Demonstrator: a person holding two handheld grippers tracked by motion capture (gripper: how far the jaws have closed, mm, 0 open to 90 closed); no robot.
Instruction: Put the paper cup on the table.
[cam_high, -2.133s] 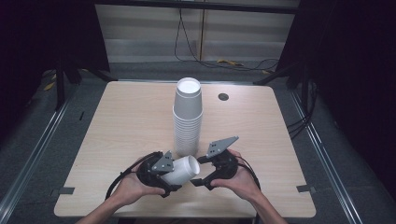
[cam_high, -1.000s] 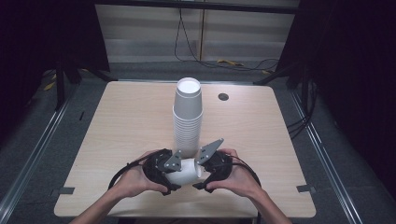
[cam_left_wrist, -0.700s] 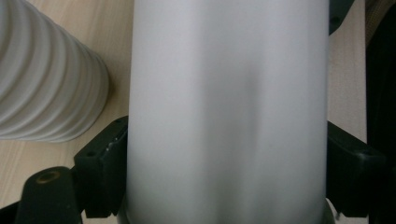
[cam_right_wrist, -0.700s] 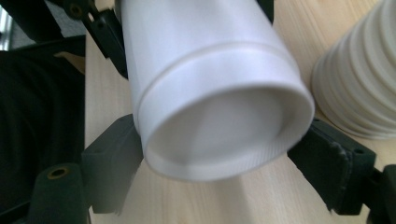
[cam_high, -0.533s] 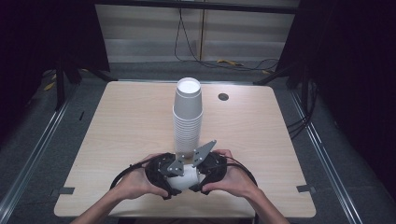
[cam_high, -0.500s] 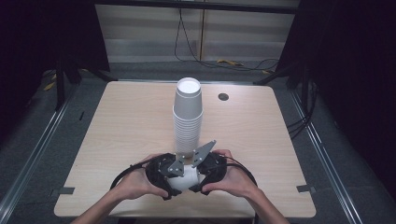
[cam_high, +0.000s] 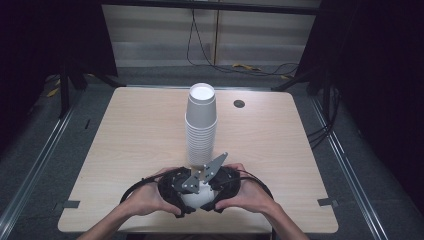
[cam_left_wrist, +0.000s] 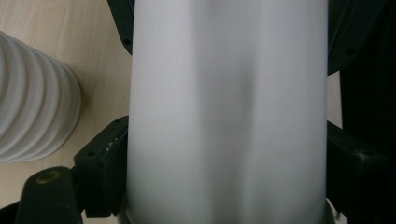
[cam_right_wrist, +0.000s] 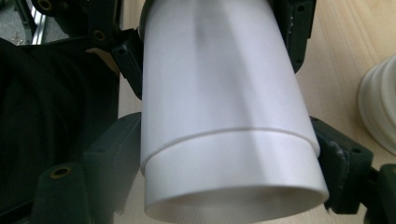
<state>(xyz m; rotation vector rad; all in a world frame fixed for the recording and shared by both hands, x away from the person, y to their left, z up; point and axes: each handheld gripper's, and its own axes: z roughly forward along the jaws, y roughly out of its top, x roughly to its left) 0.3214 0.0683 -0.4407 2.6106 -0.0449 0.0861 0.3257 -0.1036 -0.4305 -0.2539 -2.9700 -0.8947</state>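
Centrally, two nested white cups (cam_high: 197, 196) held between both grippers.
Left gripper (cam_high: 176, 189) clamps the inner cup (cam_left_wrist: 224, 112); right gripper (cam_high: 221, 186) clamps the outer cup (cam_right_wrist: 233, 182); the tall cup stack (cam_high: 201, 125) stands just beyond them on the table (cam_high: 125, 130).

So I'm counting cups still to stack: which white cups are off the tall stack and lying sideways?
The nested cups held between the left gripper and right gripper at the near table edge; the tall stack stands upright behind them.
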